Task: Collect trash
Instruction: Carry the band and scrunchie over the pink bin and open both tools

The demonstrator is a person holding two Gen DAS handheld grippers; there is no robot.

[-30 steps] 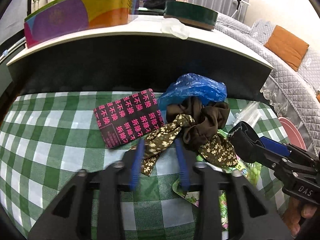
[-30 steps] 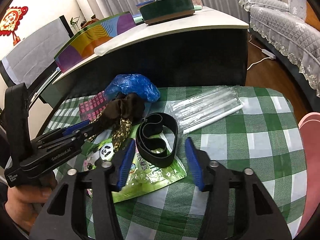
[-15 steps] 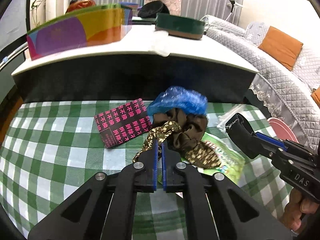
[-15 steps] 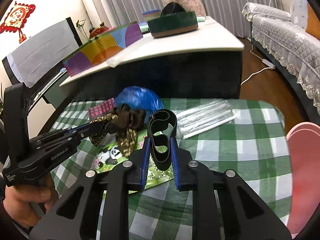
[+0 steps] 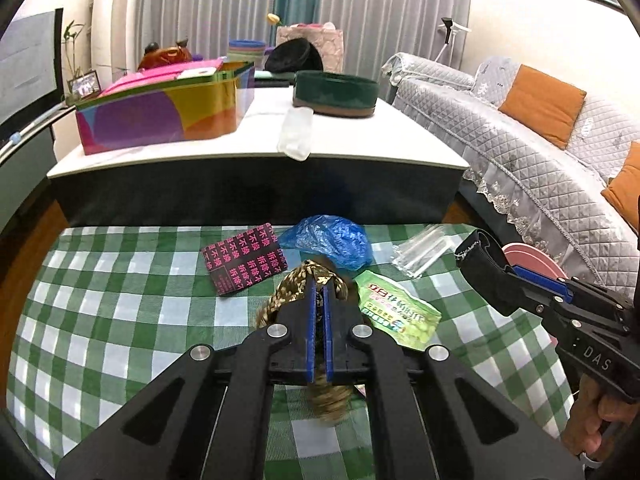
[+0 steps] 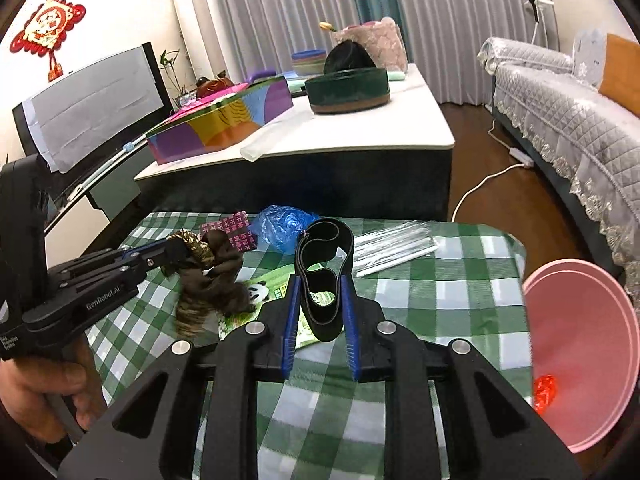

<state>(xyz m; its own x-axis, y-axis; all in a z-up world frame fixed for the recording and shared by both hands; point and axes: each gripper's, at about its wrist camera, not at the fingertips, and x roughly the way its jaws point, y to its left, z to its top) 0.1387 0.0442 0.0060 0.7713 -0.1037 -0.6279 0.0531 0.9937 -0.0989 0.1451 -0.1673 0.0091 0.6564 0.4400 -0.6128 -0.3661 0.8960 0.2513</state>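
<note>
My left gripper (image 5: 318,300) is shut on a brown floral scrunchie (image 5: 298,286), which hangs off the green checked cloth (image 5: 120,320); from the right wrist view the scrunchie (image 6: 212,276) dangles from the left gripper (image 6: 176,254). A black elastic band (image 6: 324,272) is pinched between the pads of my right gripper (image 6: 320,312) and stands lifted above the cloth (image 6: 440,304). The right gripper (image 5: 508,280) with the band (image 5: 478,260) shows at the right of the left wrist view. On the cloth lie a blue plastic bag (image 5: 330,240), a black-and-pink packet (image 5: 244,258), a green snack wrapper (image 5: 396,314) and clear straws (image 6: 394,246).
A pink bin (image 6: 580,356) with a red scrap (image 6: 545,392) inside stands at the cloth's right edge. Behind the cloth is a dark low table (image 5: 256,192) with a colourful box (image 5: 164,114) and a green round tin (image 5: 336,92). A grey quilted sofa (image 5: 540,168) runs along the right.
Both grippers went from open to shut: the left on the scrunchie, the right on the black band. Both then rose, lifting those things off the cloth.
</note>
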